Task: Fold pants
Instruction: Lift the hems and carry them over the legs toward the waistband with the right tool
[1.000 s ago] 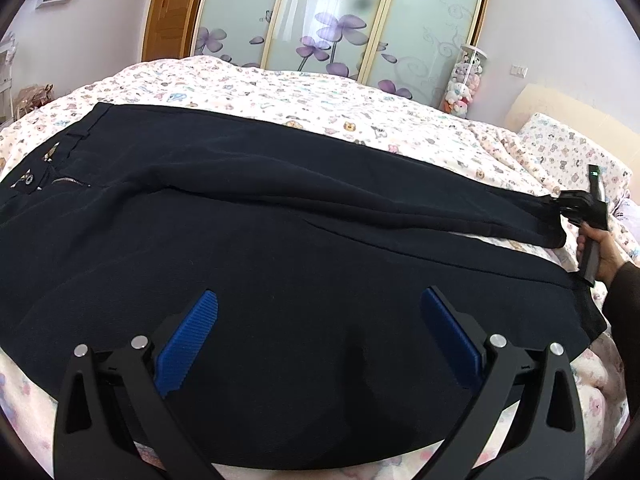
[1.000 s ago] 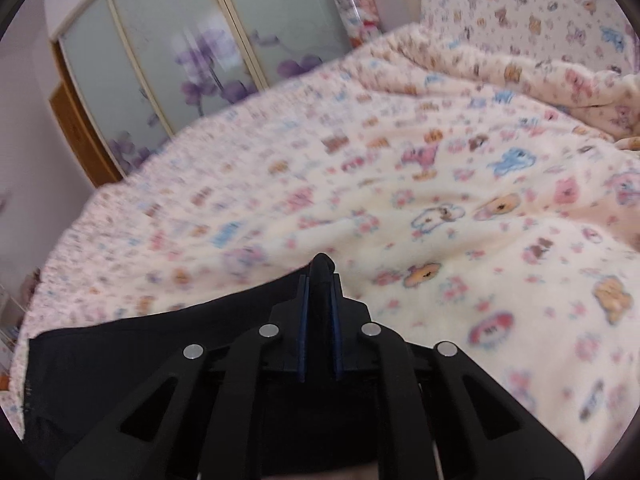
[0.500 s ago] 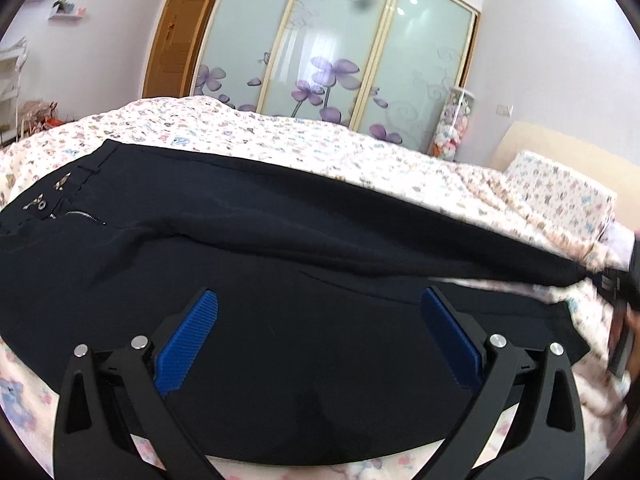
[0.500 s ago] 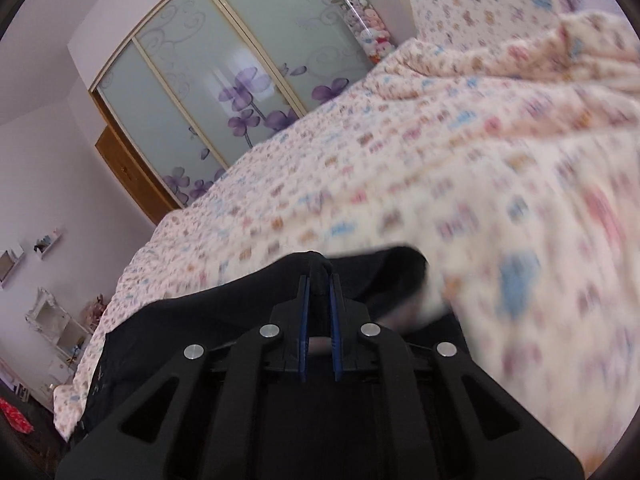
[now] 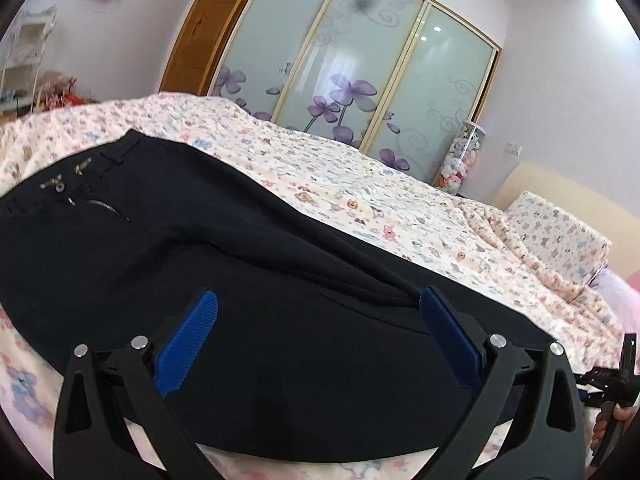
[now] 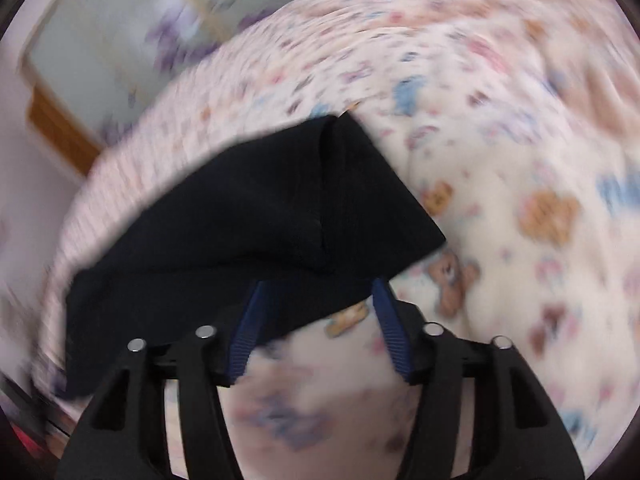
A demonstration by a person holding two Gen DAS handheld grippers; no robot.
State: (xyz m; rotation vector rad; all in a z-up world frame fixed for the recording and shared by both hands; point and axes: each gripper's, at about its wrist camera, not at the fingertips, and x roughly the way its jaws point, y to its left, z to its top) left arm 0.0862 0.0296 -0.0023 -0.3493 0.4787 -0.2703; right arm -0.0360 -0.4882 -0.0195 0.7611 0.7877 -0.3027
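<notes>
Dark navy fabric pants point(image 5: 248, 288) lie flat across the teddy-print bed point(image 5: 360, 184), plenty of bare quilt beyond. Left gripper point(image 5: 316, 320) hangs above them, fingers spread wide, holding nothing. Right gripper point(image 6: 316, 300) fingers are opening over the hem, not pinching it.

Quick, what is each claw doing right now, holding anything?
Left claw: open, holding nothing, above the black pants.
Right claw: opening; the pant-leg end lies between its pads, unpinched.

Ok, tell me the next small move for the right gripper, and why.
Probably back the right gripper away from the pant-leg hem: its jaws are opening, and the hem already lies on the bedspread, one leg over the other.
</notes>
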